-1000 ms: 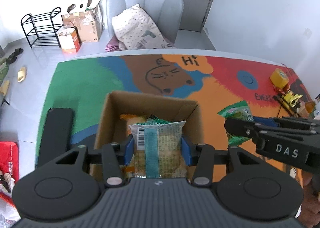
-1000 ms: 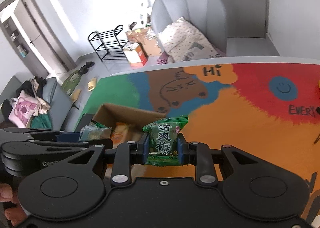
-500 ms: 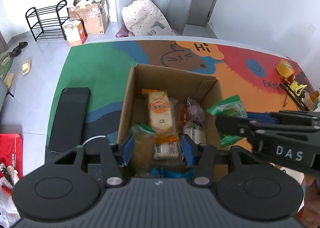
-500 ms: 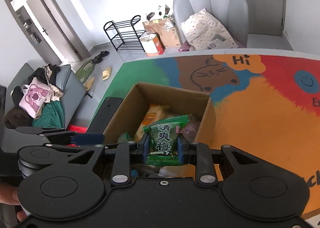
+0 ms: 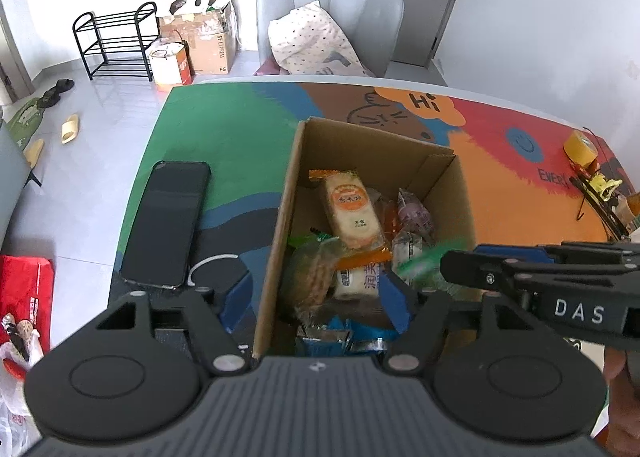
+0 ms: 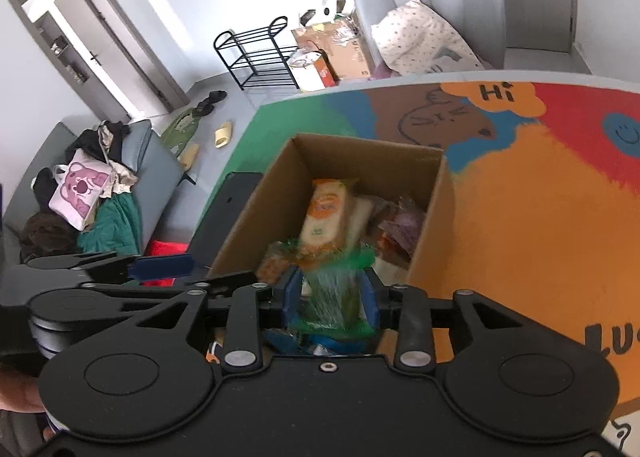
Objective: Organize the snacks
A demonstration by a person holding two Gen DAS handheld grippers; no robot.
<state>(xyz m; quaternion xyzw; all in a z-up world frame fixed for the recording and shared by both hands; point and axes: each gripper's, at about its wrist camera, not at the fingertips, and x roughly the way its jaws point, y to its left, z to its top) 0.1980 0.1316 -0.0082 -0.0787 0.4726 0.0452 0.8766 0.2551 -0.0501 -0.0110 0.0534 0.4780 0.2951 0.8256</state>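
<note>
An open cardboard box (image 5: 280,209) on the colourful mat holds several snack packets, an orange-and-white bar (image 5: 351,209) on top. My left gripper (image 5: 316,301) is open and empty, its fingers astride the box's near left wall; the clear cracker packet (image 5: 312,277) lies in the box below it. In the right wrist view, my right gripper (image 6: 331,297) hangs over the box (image 6: 432,217) with a blurred green plum packet (image 6: 332,293) between its fingers. Whether the fingers still grip the packet is unclear. The packet also shows in the left wrist view (image 5: 424,257).
A black phone (image 5: 164,221) lies on the mat left of the box, a white cable by it. A yellow tape roll (image 5: 580,147) and clips sit at the mat's far right. A grey chair (image 5: 328,9) stands behind the table.
My left gripper has opened and let the cracker packet drop into the box. My right gripper has carried the green packet over the box; the packet is now motion-blurred.
</note>
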